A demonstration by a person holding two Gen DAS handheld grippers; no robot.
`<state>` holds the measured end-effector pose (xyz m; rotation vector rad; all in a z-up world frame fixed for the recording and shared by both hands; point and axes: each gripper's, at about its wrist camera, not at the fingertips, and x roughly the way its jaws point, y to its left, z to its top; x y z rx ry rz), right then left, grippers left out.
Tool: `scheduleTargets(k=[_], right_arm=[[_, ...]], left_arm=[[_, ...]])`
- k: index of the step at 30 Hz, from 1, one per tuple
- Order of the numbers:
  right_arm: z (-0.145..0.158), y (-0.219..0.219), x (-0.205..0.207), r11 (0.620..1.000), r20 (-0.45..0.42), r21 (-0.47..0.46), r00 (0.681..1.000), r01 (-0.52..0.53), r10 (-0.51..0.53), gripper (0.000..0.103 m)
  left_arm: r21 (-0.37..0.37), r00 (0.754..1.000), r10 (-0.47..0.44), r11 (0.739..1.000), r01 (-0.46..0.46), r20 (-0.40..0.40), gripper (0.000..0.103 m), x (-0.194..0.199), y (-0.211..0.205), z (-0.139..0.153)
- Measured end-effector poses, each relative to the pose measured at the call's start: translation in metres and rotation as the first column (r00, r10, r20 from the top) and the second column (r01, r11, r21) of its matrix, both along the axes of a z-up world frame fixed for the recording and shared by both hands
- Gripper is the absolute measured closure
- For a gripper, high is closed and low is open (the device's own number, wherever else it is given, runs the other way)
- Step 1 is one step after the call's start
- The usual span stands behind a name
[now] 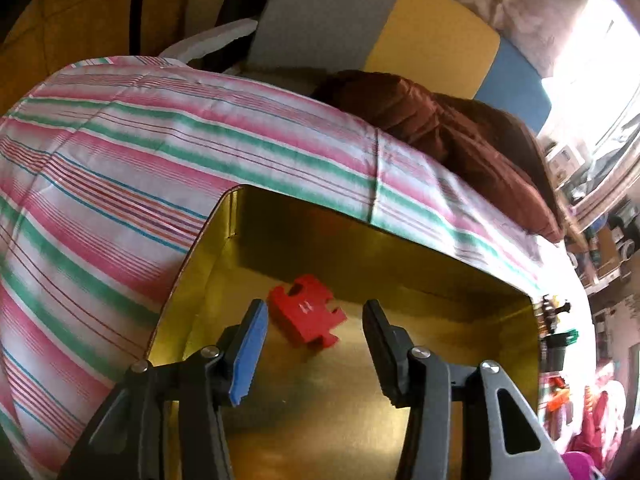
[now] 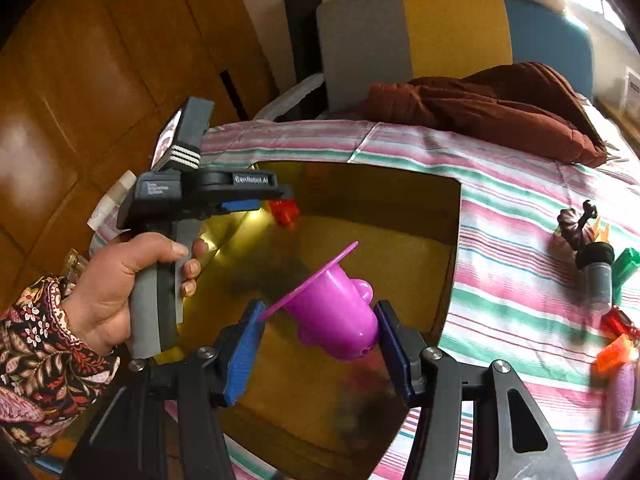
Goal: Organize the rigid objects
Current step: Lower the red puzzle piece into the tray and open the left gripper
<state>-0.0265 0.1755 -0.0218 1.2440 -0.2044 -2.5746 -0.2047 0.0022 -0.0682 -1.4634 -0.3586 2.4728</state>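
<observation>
A gold metal tin [image 1: 400,264] sits open on a striped bedspread. A red puzzle-shaped piece [image 1: 306,310] lies flat on the tin's floor, near the far wall. My left gripper [image 1: 315,303] hangs open just above it, with nothing between its pads. In the right wrist view a hand holds the left gripper [image 2: 260,202] over the left side of the tin [image 2: 400,260], the red piece [image 2: 285,210] showing under its fingers. My right gripper [image 2: 319,305] is shut on a purple plastic cup [image 2: 340,320] with a wide thin brim, tilted above the tin.
Several small toys [image 2: 592,256] lie on the bedspread [image 2: 520,300] to the right of the tin. A brown quilted jacket [image 2: 492,104] is heaped at the far side. Beyond it stands a grey, yellow and blue cushioned back [image 2: 440,28], with wooden panelling on the left.
</observation>
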Motion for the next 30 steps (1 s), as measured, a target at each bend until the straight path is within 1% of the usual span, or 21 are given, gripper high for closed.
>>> scheduleTargets(k=[3,5,9,12,18,21,24,27,30], right_arm=[[-0.005,0.001,-0.001,1.000,0.014,-0.005,1.000,0.001,-0.001,0.046],[-0.009,0.001,-0.002,1.000,0.026,-0.009,1.000,0.006,-0.006,0.046],[-0.018,0.001,-0.006,1.000,0.060,-0.022,0.998,0.009,-0.008,0.046],[-0.024,-0.002,-0.012,1.000,0.086,-0.014,0.996,0.005,-0.004,0.046],[-0.028,-0.007,-0.034,0.999,0.123,0.046,0.992,-0.017,0.011,0.046],[-0.028,-0.008,-0.050,0.997,0.133,0.077,0.991,-0.025,0.014,0.046],[-0.029,-0.010,-0.066,0.996,0.135,0.080,0.991,-0.025,0.014,0.046],[-0.031,-0.013,-0.079,0.997,0.137,0.076,0.991,-0.015,0.005,0.046],[-0.033,-0.019,-0.092,0.996,0.141,0.084,0.990,-0.009,-0.003,0.046]], left_arm=[[0.055,0.999,0.019,0.998,-0.017,-0.036,0.051,0.011,-0.009,0.009],[0.069,0.997,0.041,0.997,-0.036,-0.072,0.050,0.026,-0.018,0.016],[0.038,0.988,0.057,0.998,-0.052,-0.144,0.048,0.063,-0.022,0.027],[0.015,0.984,0.049,0.999,-0.047,-0.174,0.048,0.090,-0.022,0.028],[-0.009,0.972,0.072,0.997,-0.076,-0.222,0.048,0.136,-0.026,0.030],[0.002,0.966,0.106,0.994,-0.108,-0.235,0.048,0.154,-0.033,0.031],[0.014,0.963,0.109,0.994,-0.108,-0.247,0.048,0.165,-0.038,0.034],[0.014,0.962,0.086,0.996,-0.085,-0.260,0.049,0.173,-0.037,0.035],[-0.004,0.963,0.059,0.998,-0.063,-0.262,0.049,0.176,-0.035,0.034]])
